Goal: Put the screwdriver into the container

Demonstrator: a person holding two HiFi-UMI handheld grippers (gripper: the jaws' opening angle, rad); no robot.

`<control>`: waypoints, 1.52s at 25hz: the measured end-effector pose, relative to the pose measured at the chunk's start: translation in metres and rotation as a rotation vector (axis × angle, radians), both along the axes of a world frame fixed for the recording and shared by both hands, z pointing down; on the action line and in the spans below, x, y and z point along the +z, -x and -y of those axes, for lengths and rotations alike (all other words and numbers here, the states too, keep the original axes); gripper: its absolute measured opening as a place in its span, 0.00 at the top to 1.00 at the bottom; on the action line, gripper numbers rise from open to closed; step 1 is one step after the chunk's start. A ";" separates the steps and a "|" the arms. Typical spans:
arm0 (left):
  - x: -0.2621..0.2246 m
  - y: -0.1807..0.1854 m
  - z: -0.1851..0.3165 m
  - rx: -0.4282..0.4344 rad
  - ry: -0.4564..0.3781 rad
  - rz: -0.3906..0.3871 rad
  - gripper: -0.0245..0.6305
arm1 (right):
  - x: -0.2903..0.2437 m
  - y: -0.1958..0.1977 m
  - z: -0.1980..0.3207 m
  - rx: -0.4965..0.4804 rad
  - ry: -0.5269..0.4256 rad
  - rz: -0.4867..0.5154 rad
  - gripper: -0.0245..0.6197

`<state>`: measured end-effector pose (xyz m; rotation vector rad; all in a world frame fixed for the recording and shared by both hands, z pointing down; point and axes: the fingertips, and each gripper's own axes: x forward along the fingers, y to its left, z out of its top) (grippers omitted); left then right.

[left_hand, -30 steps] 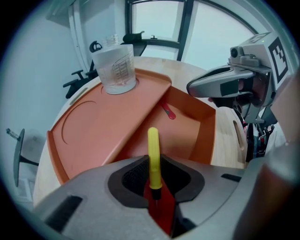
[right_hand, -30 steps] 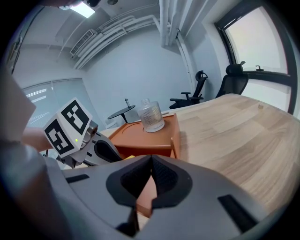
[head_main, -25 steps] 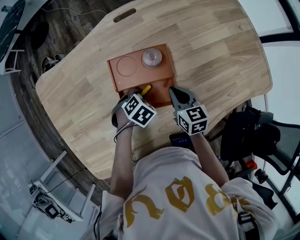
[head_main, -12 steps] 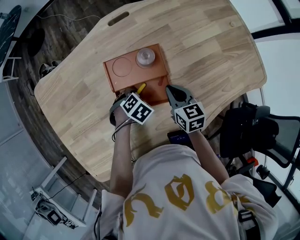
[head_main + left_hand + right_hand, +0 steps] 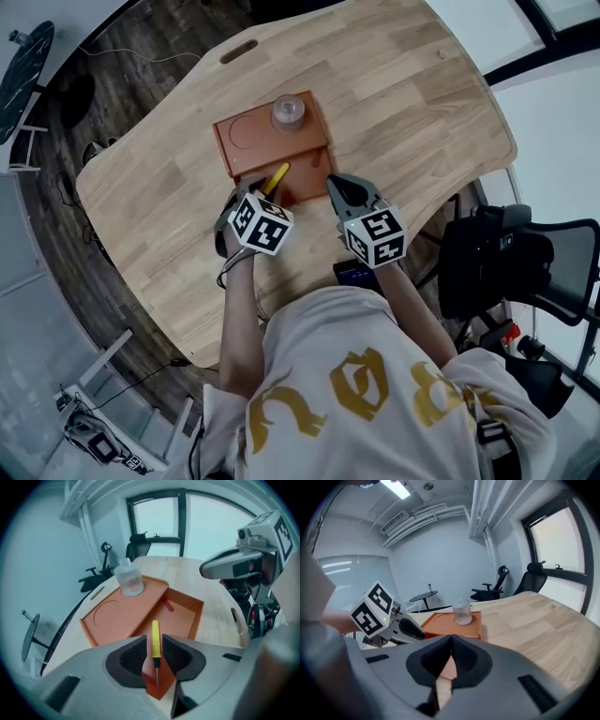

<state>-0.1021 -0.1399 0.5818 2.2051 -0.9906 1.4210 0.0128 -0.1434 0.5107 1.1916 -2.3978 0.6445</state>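
Over container, left gripper jaws opening, yellow screwdriver between, seemingly loose; right gripper jaws together.

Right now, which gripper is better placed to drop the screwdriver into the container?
The left gripper: its jaws are opening around the screwdriver over the container. The right gripper is shut and empty beside it.
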 end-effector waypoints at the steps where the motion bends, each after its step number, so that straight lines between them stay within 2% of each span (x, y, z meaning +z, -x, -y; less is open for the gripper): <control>1: -0.008 0.003 -0.002 -0.023 -0.025 -0.017 0.82 | -0.004 0.000 -0.004 0.001 -0.010 -0.001 0.94; 3: -0.022 0.011 -0.007 -0.054 -0.077 -0.034 0.93 | -0.012 0.000 -0.012 0.003 -0.031 -0.003 0.95; 7: -0.048 0.023 -0.021 -0.114 -0.161 -0.101 0.94 | -0.024 0.005 -0.029 -0.002 -0.067 -0.010 0.95; 10: -0.072 0.030 -0.029 -0.187 -0.227 -0.204 0.95 | -0.033 0.011 -0.040 -0.012 -0.097 -0.013 0.95; 14: -0.111 0.034 -0.038 -0.286 -0.335 -0.385 0.95 | -0.049 0.013 -0.056 -0.009 -0.144 -0.013 0.95; 17: -0.135 0.035 -0.050 -0.306 -0.412 -0.478 0.95 | -0.062 0.013 -0.067 0.001 -0.196 -0.012 0.94; 21: -0.151 0.035 -0.069 -0.302 -0.464 -0.539 0.95 | -0.075 0.015 -0.076 0.009 -0.248 -0.004 0.95; 25: -0.167 0.044 -0.080 -0.355 -0.502 -0.619 0.95 | -0.089 0.028 -0.078 -0.006 -0.285 0.005 0.94; 31: -0.192 0.055 -0.086 -0.378 -0.600 -0.668 0.95 | -0.100 0.036 -0.081 -0.022 -0.310 0.009 0.95; 34: -0.189 0.061 -0.089 -0.399 -0.580 -0.692 0.95 | -0.099 0.038 -0.084 -0.023 -0.310 0.008 0.95; 38: -0.170 0.055 -0.089 -0.467 -0.431 -0.783 0.95 | -0.093 0.030 -0.086 -0.009 -0.298 0.010 0.95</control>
